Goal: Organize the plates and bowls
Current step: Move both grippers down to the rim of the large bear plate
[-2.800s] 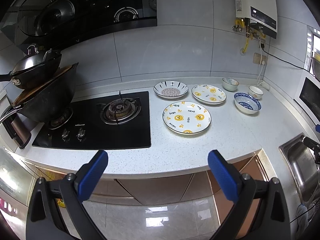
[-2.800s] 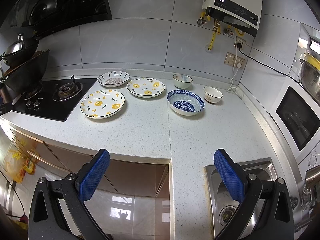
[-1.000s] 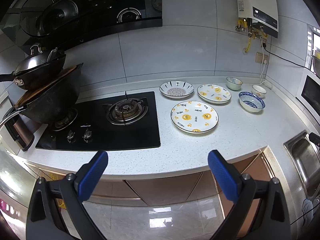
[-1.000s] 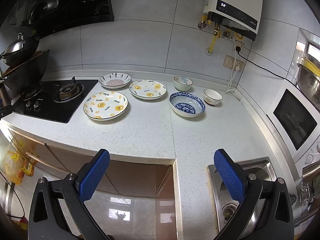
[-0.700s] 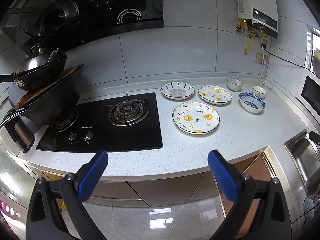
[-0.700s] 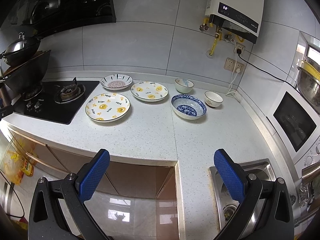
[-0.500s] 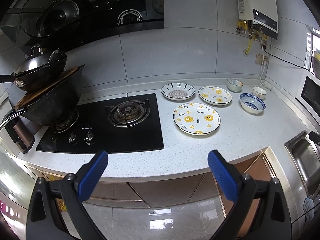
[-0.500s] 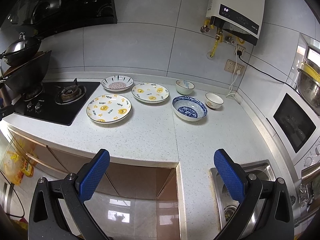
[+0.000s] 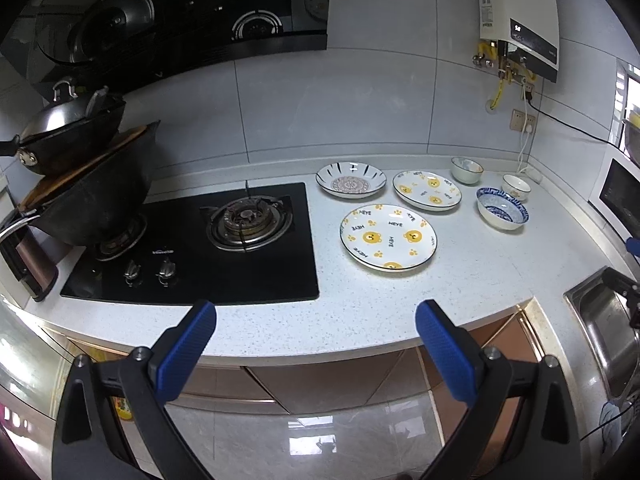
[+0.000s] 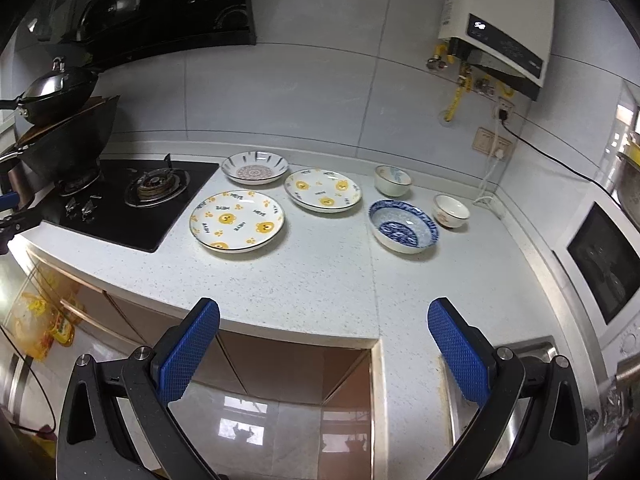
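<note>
Writing: "HEYE" printed several times on the big bear plate (image 9: 388,237), readable in both views; same word on the second bear plate (image 9: 427,190); digits on the water heater (image 10: 498,16) display too small to read.
Big bear plate: white, dark rim, yellow bear faces and paw prints; flat on the white speckled surface (image 9: 360,304), just right of the stove (image 9: 200,240).
Second bear plate: same pattern, smaller, at 1 o'clock from the big one, apart from it.
Patterned plate (image 9: 351,179): dark strokes round the rim, reddish disc in the middle; at 11 o'clock from the big plate, near the wall.
Blue bowl (image 9: 502,208): blue-and-white, at 3 o'clock from the second bear plate.
Small bowls: one (image 9: 466,169) near the wall, another (image 9: 516,187) near the corner, both white, apart.
Left gripper (image 9: 316,340): jaws wide, holding nothing, off the surface's front edge.
Right gripper (image 10: 324,340): jaws wide, holding nothing, over the front edge beside the sink (image 10: 532,350).
</note>
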Demonstrator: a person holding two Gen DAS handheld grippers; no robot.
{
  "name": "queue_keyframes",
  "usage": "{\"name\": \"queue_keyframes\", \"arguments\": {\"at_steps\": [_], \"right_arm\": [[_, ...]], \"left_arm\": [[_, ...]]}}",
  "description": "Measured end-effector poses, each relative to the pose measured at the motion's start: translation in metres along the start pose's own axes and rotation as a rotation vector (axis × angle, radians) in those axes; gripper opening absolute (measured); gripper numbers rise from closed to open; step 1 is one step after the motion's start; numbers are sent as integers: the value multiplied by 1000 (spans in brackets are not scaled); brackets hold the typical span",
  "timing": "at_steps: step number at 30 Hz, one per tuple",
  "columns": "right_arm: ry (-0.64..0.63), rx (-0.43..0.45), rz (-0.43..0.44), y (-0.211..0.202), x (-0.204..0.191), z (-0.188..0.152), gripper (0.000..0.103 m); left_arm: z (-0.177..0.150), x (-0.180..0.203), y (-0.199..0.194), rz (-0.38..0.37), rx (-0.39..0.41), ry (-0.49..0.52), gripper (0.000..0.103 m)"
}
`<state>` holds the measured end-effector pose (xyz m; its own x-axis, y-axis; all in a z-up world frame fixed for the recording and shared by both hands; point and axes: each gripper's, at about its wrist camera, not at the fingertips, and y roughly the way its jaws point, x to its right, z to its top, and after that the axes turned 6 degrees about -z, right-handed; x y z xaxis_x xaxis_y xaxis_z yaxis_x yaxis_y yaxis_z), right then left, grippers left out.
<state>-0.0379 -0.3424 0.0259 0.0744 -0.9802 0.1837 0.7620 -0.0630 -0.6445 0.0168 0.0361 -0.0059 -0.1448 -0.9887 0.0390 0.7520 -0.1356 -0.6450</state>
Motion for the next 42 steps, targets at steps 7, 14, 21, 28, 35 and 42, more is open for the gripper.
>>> {"name": "queue_keyframes", "arguments": {"at_steps": [7,14,21,28,35,42], "right_arm": [[-43,-6,134,55,-11,22,102],[-57,15,236,122,4,66,102],[-80,-48,349,197,6,96,102],[-31,-223,423,278,-12,96,102],[81,-412,407,347,-33,80,102],[136,-479,377,372,-43,75,102]], "left_arm": [[21,12,44,3,-44,-27,101],[68,23,99,30,-52,-57,101],[93,19,166,-10,-103,-145,101],[101,5,248,-86,-210,-152,101],[100,-9,332,-194,-352,-108,100],[97,-11,385,-273,-458,-60,100]]}}
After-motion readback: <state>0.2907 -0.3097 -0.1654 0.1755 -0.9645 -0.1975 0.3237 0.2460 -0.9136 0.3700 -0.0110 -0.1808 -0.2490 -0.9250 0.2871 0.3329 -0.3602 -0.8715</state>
